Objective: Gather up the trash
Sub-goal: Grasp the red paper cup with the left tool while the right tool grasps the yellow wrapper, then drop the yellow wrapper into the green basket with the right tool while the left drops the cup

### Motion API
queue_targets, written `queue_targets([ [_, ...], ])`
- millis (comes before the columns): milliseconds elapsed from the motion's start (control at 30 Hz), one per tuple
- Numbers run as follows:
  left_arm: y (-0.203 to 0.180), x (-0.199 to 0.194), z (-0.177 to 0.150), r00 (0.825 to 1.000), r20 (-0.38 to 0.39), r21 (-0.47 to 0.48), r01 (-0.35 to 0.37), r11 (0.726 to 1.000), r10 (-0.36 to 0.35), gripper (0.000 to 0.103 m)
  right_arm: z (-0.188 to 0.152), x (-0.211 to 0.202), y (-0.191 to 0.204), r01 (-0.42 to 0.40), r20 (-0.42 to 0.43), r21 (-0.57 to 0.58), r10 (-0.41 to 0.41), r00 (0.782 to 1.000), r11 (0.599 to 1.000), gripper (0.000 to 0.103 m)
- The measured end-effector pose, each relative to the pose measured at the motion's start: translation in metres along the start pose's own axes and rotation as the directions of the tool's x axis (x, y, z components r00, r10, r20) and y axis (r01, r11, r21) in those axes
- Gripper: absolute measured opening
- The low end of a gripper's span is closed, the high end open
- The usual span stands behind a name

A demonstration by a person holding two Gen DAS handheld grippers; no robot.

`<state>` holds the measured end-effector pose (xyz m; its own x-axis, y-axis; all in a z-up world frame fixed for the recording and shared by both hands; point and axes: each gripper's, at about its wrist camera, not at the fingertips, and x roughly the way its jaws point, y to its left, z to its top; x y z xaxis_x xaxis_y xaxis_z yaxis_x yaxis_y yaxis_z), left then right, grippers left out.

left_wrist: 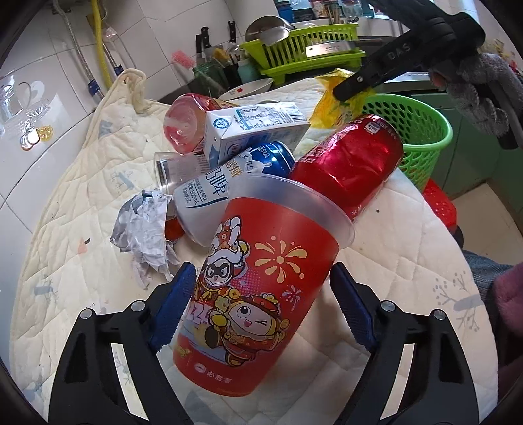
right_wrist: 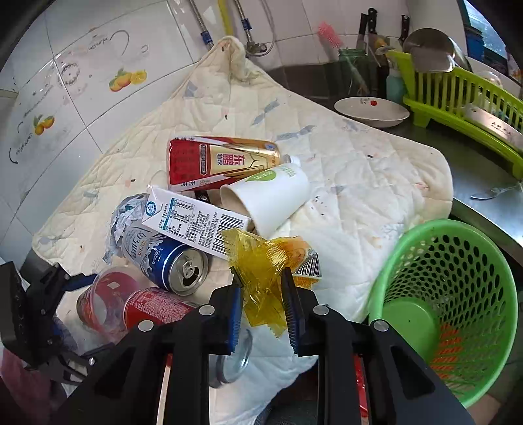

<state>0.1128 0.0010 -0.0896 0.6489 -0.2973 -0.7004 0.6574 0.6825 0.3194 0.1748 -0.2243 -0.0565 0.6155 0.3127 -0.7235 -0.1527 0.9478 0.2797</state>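
Both views are bright and evenly lit by soft daylight. In the right wrist view the brightest patch is a window strip (right_wrist: 490, 31) at the upper right, beyond the green dish rack (right_wrist: 464, 94). Shadows are faint and soft-edged; the trash pile throws only pale grey shade onto the cream quilt (right_wrist: 359, 183). Glare shows on the crushed red can (left_wrist: 349, 163), as white streaks on its foil-like skin, and on the glossy wall tiles (left_wrist: 49, 108) left of the quilt. Focus is sharp across the middle. Fisheye bending curves the tile lines, and a dark vignette rounds off every corner. Things near the rim look stretched and slightly soft.
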Motion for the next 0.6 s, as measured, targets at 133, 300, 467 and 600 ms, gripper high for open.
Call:
queue_targets([
  [133, 0.002, -0.002, 0.0, 1.0, 0.006, -0.03, -0.003, 1.0, 0.003, 0.08, -0.002, -0.01, -0.009, 0.016, 0.018, 0.018, -0.016, 1.0, 1.0, 0.022],
  [300, 0.005, -0.011, -0.002, 1.0, 0.01, -0.094, -0.013, 0.995, 0.014, 0.074, -0.007, -0.021, -0.028, 0.058, 0.029, 0.044, -0.059, 0.998, 0.997, 0.022],
  [467, 0.006, -0.022, -0.005, 0.999, 0.015, -0.135, -0.031, 0.99, 0.033, 0.071, -0.013, -0.028, -0.054, 0.103, 0.025, 0.086, -0.106, 0.994, 0.991, 0.022],
  [600, 0.012, -0.029, -0.007, 0.999, 0.01, -0.176, -0.049, 0.983, 0.051, 0.07, -0.023, -0.021, -0.08, 0.169, -0.008, 0.106, -0.169, 0.986, 0.98, 0.023],
])
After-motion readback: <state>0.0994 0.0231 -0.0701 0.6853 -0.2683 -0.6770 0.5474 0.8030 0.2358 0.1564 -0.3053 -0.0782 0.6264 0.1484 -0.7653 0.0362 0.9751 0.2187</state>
